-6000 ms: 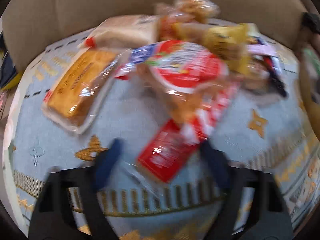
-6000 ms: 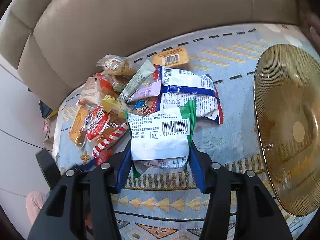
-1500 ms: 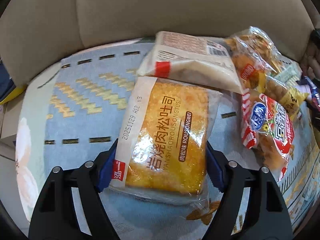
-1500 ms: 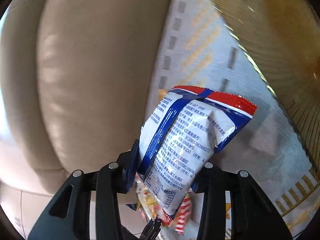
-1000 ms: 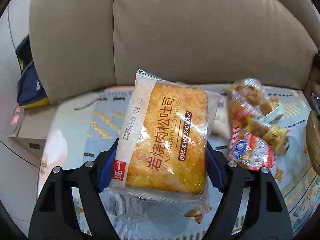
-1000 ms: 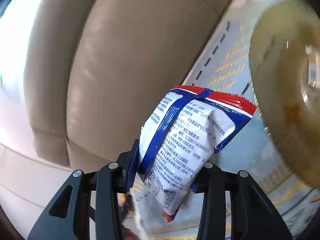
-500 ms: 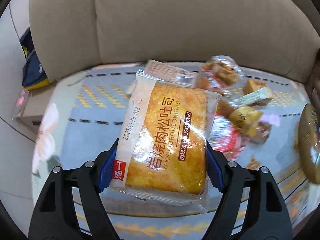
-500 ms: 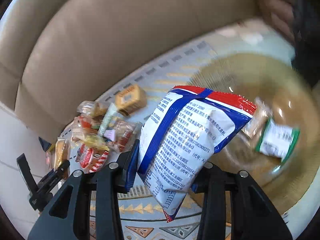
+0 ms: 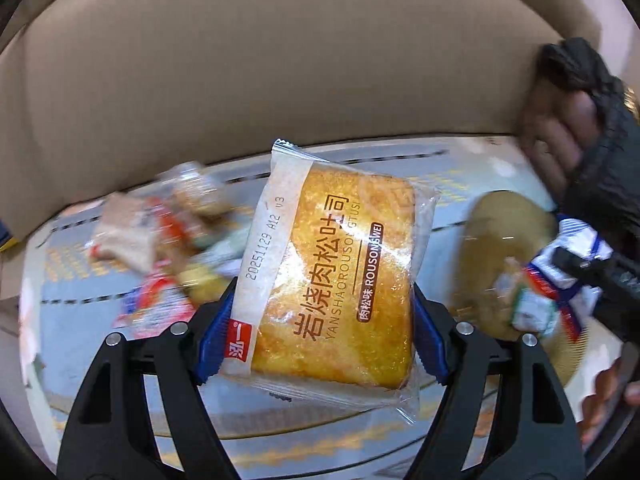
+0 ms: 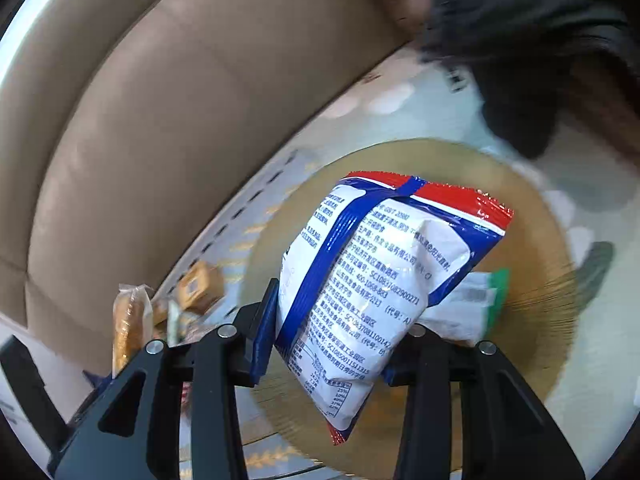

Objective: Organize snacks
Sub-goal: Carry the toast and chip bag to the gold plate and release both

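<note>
I've got a snack in each tool right now. The left gripper (image 9: 322, 334) is clamped on the toast bread packet (image 9: 332, 276), its blue fingers (image 9: 214, 338) pressing the two long sides near the packet's lower end, so most of the packet sticks out ahead of the tips. I'm holding it up off the counter (image 9: 72, 312), I'd say to carry it across towards the golden plate (image 9: 476, 240) at the counter's right side.

The right gripper (image 10: 326, 338) is pinching the white, blue and red snack bag (image 10: 372, 284) by its lower half; the left finger (image 10: 262, 340) presses its side, and the bag leans up and to the right above the plate. It hangs over the plate's middle, not resting on it as far as I can tell. A green-edged packet (image 10: 476, 304) already lies on the plate, partly under the bag.

The loose snack pile (image 9: 168, 240) sits blurred towards the counter's left side, by the beige sofa back (image 9: 280, 60). My read: the bag is ready for release onto the plate, bread next.
</note>
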`<control>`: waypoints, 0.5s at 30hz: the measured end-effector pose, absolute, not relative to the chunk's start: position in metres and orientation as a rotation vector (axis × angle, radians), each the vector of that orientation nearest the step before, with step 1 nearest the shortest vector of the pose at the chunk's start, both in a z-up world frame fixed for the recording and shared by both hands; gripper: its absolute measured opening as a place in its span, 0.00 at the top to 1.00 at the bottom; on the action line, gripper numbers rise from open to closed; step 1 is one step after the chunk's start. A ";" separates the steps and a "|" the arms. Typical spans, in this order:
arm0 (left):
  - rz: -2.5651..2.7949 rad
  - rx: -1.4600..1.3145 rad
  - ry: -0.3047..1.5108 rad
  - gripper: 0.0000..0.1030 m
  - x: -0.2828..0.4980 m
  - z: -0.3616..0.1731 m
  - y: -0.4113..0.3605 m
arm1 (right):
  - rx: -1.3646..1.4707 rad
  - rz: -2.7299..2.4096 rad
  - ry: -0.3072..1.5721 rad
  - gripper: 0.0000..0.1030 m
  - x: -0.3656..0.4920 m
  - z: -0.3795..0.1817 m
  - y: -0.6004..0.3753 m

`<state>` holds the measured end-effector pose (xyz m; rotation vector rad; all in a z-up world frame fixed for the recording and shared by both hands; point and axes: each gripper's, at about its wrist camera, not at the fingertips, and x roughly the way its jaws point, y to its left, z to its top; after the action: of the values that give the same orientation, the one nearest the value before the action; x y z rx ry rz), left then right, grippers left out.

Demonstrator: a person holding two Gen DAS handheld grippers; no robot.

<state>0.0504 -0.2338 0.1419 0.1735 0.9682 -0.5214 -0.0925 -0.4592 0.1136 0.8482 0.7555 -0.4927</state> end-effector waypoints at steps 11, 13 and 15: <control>-0.690 0.178 0.978 0.26 0.014 0.144 -0.322 | 0.942 -0.517 0.713 0.61 -0.130 0.115 -0.487; -0.706 0.180 0.982 0.26 0.010 0.141 -0.330 | 0.933 -0.517 0.704 0.58 -0.129 0.117 -0.486; -0.725 0.169 1.001 0.25 0.011 0.138 -0.334 | 0.957 -0.522 0.675 0.36 -0.130 0.115 -0.490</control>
<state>0.0107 -0.3342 0.1377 0.1686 1.0006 -0.7246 -0.1304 -0.4903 0.1148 0.9567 0.6748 -0.5216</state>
